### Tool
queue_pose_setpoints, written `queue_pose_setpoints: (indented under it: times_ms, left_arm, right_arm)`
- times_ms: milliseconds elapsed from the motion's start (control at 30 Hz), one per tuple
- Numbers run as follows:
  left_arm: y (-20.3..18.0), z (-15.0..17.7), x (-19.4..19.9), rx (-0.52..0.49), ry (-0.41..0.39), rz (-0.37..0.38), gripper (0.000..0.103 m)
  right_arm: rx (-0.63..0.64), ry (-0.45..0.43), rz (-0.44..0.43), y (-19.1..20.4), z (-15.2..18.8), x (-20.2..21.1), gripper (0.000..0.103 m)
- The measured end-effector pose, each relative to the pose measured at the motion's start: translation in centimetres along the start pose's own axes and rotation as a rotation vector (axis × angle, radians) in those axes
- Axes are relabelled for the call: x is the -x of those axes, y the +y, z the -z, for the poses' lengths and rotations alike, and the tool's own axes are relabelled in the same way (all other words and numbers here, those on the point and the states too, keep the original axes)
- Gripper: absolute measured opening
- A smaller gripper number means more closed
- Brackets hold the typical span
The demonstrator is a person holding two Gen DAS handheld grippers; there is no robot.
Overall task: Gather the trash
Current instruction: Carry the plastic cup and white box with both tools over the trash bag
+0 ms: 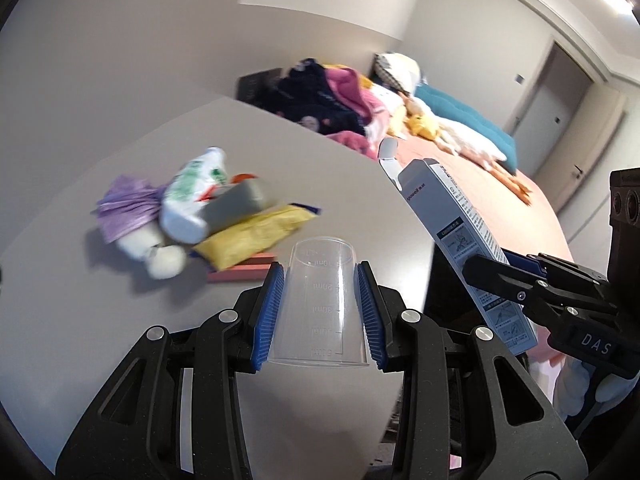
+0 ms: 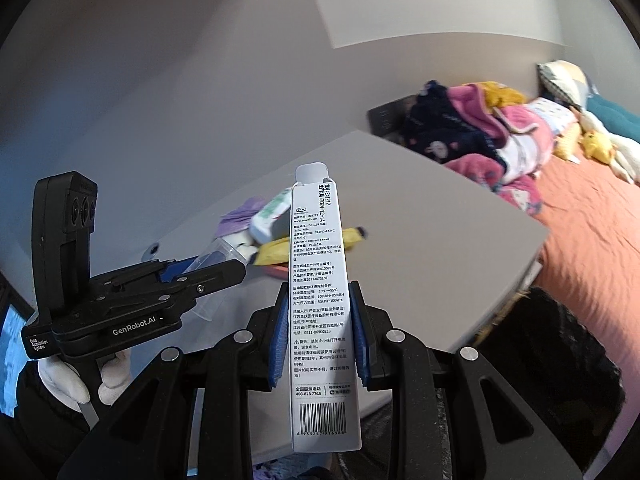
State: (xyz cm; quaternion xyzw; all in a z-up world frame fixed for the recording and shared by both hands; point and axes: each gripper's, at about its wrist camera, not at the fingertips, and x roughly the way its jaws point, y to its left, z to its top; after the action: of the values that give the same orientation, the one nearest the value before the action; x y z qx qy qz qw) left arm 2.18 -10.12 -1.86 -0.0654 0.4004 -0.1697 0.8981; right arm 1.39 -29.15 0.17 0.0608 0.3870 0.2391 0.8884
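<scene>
My left gripper (image 1: pixel 320 280) is shut on a clear plastic measuring cup (image 1: pixel 320 304), held upside down above the grey table (image 1: pixel 120 320). My right gripper (image 2: pixel 318 300) is shut on a long white printed carton (image 2: pixel 320 320), held upright; it also shows in the left wrist view (image 1: pixel 460 236) at the right. On the table lies a pile of trash: a yellow wrapper (image 1: pixel 252 240), a white bottle with green print (image 1: pixel 192 196), a grey box (image 1: pixel 236 204), a purple bag (image 1: pixel 124 208) and a red flat piece (image 1: pixel 240 272). The pile shows in the right wrist view (image 2: pixel 264 232) too.
An orange bed (image 1: pixel 500 200) with heaped pink and navy clothes (image 1: pixel 332 100), plush toys and a teal pillow stands beyond the table's right edge. A dark bin or bag (image 2: pixel 540 380) sits low at the right of the table. Closed doors are at the far right.
</scene>
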Motion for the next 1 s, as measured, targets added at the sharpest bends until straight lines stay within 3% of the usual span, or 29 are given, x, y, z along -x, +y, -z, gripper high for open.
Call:
queue_pose_setpoints:
  times_ms: [1000]
  left_arm:
    - [-14.9, -1.7, -6.6, -0.259, 0.083, 0.270, 0.037]
  right_arm:
    - [-0.209, -0.114, 0.253, -11.4, 3.6, 9.1, 0.029]
